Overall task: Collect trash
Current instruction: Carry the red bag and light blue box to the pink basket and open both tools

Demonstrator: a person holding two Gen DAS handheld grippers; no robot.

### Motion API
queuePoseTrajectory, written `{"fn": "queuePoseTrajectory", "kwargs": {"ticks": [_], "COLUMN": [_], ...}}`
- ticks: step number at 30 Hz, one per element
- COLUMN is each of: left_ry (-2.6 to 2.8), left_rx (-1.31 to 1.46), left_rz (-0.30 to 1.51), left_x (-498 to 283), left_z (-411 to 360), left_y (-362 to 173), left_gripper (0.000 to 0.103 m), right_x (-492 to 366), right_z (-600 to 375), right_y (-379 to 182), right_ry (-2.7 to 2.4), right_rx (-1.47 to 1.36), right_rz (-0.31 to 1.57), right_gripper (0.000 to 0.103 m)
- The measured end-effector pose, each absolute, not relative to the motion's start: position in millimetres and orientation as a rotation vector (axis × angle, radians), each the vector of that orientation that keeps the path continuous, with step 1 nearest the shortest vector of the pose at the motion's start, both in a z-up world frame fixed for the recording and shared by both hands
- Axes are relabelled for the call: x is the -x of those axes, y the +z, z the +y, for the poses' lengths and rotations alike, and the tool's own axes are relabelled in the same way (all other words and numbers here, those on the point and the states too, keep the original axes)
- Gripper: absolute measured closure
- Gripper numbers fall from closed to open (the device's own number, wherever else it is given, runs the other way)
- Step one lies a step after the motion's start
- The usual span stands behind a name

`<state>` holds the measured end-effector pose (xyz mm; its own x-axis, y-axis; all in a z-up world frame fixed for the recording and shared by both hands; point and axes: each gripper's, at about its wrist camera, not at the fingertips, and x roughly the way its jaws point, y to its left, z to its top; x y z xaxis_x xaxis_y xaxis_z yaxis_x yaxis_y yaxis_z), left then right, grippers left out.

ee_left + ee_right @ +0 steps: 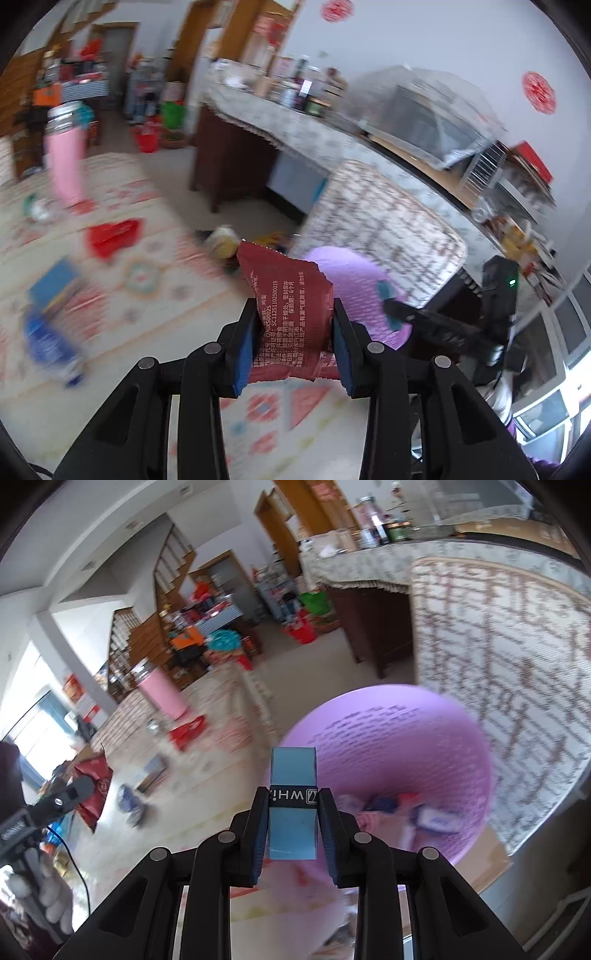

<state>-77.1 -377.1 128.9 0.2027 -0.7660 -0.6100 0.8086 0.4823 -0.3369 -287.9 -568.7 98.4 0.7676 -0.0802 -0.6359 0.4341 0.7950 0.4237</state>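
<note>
Black jaws of the left gripper (293,339) stand clenched on a dark red snack wrapper (290,306), which sticks up crumpled between the blue pads and sits just short of the purple basket (461,746). Beyond the wrapper, that basket hangs from the right gripper (293,823), whose jaws are closed on a pale blue taped handle (293,805) at the basket's near rim; earlier trash already lies in its bottom. Left of the basket, on the patterned cloth (155,273), more litter waits: a red packet (114,236), a blue carton (55,284) and a blue bottle (51,343), all blurred. Risks, as judged: the light wrapper is pinched only near its lower edge and may slip or flutter aside if let go before it is over the rim; the basket, held by one narrow handle, may swing or tip and spill.
</note>
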Motion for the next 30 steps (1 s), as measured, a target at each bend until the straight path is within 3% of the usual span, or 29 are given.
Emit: {"fn": "queuePoseTrajectory", "kwargs": {"ticks": [9, 12, 13, 16, 19, 25, 30], "left_ry": [-1.203, -1.185, -1.182, -1.143, -1.094, -0.943, -0.797], "left_rx": [-0.158, -0.169, -0.16, -0.159, -0.149, -0.137, -0.142], "left_rz": [0.87, 0.867, 0.864, 0.809, 0.743, 0.639, 0.647], "left_x": [87, 88, 87, 89, 92, 93, 81], "left_z": [-488, -495, -492, -472, -448, -375, -307], "left_y": [116, 112, 112, 122, 135, 159, 165], "left_gripper": [0.066, 0.057, 0.048, 0.041, 0.03, 0.021, 0.021], "right_x": [295, 295, 295, 295, 293, 297, 306], "right_z": [-616, -625, -625, -627, -625, -598, -559], "right_y": [82, 77, 77, 78, 81, 99, 115], "right_ry": [-0.413, -0.445, -0.452, -0.461, -0.454, -0.416, -0.358], "right_rx": [-0.611, -0.61, -0.606, -0.596, -0.587, -0.531, -0.492], "right_rz": [0.661, 0.665, 0.667, 0.658, 0.655, 0.608, 0.529], "right_gripper": [0.074, 0.074, 0.07, 0.053, 0.052, 0.038, 0.036]}}
